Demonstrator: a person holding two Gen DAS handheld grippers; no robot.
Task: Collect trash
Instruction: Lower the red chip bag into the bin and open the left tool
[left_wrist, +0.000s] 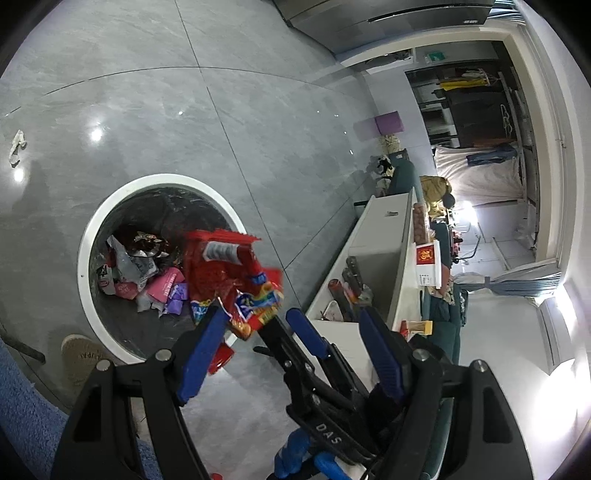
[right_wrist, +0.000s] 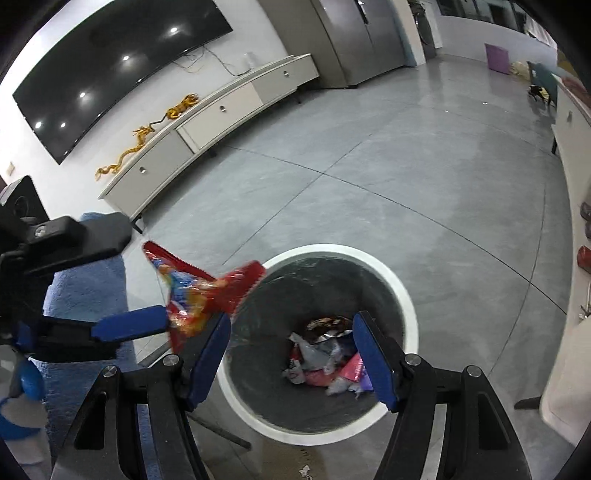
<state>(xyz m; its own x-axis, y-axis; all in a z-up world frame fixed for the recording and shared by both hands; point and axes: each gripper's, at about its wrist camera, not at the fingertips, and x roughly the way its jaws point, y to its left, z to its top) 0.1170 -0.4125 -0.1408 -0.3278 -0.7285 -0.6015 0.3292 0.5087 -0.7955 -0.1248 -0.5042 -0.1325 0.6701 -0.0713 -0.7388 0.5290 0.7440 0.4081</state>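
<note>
A red snack wrapper (left_wrist: 236, 280) (right_wrist: 199, 295) hangs, slightly blurred, over the near rim of a round white bin (left_wrist: 88, 258) (right_wrist: 406, 295). The bin has a black liner and holds several wrappers. My left gripper (left_wrist: 291, 314) is open, and the wrapper lies against its left finger (left_wrist: 199, 354). My right gripper (right_wrist: 291, 319) is open over the bin mouth with nothing between its pads. Its left finger (right_wrist: 212, 347) reaches in between the left gripper's jaws (left_wrist: 286, 325). The wrapper sits between that finger and the left gripper's finger (right_wrist: 129, 326). I cannot tell whether the two press on it.
A blue rug (right_wrist: 85, 288) and a slipper (left_wrist: 77, 354) lie beside the bin. A white scrap (left_wrist: 16, 147) lies on the grey tile floor. A white counter (left_wrist: 380, 236) holds bits and pieces. A TV stand (right_wrist: 221, 107), a TV and a steel fridge (right_wrist: 354, 37) line the far wall.
</note>
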